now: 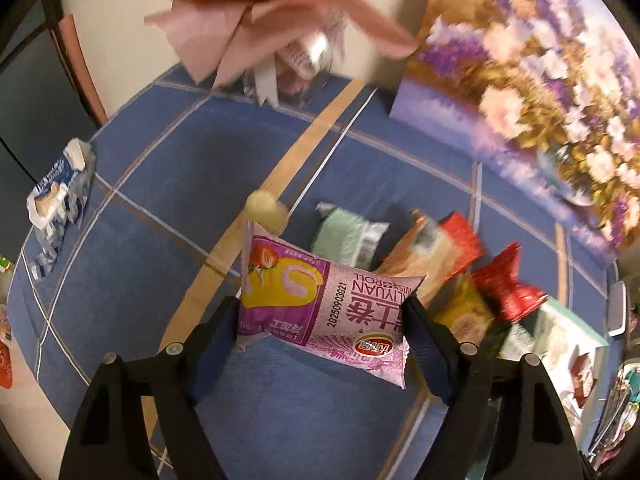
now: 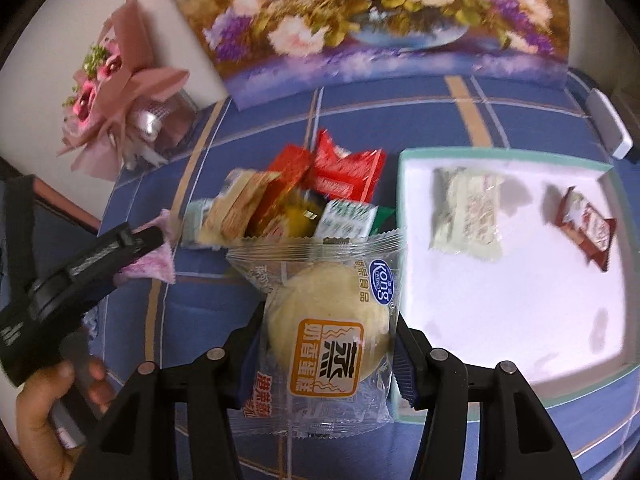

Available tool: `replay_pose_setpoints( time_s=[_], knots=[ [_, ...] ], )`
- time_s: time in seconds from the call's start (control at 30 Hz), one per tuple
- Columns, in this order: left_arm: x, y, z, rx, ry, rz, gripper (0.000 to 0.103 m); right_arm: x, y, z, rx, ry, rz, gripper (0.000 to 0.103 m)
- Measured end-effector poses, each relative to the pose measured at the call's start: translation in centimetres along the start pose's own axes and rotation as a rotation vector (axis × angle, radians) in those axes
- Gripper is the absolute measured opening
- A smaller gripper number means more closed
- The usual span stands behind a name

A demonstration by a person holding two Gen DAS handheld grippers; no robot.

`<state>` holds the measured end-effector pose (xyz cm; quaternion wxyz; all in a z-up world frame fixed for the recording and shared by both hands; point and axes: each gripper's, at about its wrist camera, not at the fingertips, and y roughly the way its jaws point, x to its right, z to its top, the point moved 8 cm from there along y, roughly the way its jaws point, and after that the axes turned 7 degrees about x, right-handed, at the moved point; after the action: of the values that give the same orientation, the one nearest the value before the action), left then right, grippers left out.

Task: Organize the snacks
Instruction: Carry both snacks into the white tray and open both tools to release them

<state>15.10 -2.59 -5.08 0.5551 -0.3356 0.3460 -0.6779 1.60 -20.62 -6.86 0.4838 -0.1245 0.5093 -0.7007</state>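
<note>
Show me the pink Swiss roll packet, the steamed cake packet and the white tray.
pink Swiss roll packet (image 1: 320, 304): left wrist view, middle of wrapper.
steamed cake packet (image 2: 326, 328): right wrist view, on the cake.
white tray (image 2: 500, 292): right wrist view, bare floor.

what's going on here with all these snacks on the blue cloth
A person is sorting snacks with a gripper in each hand. The left gripper is clamped on a pink swiss roll packet; the right gripper holds a clear-wrapped round pale cake. A white tray with a green rim already holds two packets; a pile of snacks waits beside it.
</note>
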Motion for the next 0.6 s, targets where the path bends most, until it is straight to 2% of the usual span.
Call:
replay_pose_setpoints(
  time_s=[0.3, 0.6],
  knots=[
    [5.2, -2.8, 0.5, 0.074, 0.053, -0.073, 0.082, 5.0, -1.5, 2.2, 0.055, 0.041, -0.075, 0.057],
    [11.9, -3.3, -1.6, 0.066, 0.156, -0.157, 0.082, 12.0, -2.2, 2.2, 0.07, 0.156, -0.15, 0.057]
  ],
)
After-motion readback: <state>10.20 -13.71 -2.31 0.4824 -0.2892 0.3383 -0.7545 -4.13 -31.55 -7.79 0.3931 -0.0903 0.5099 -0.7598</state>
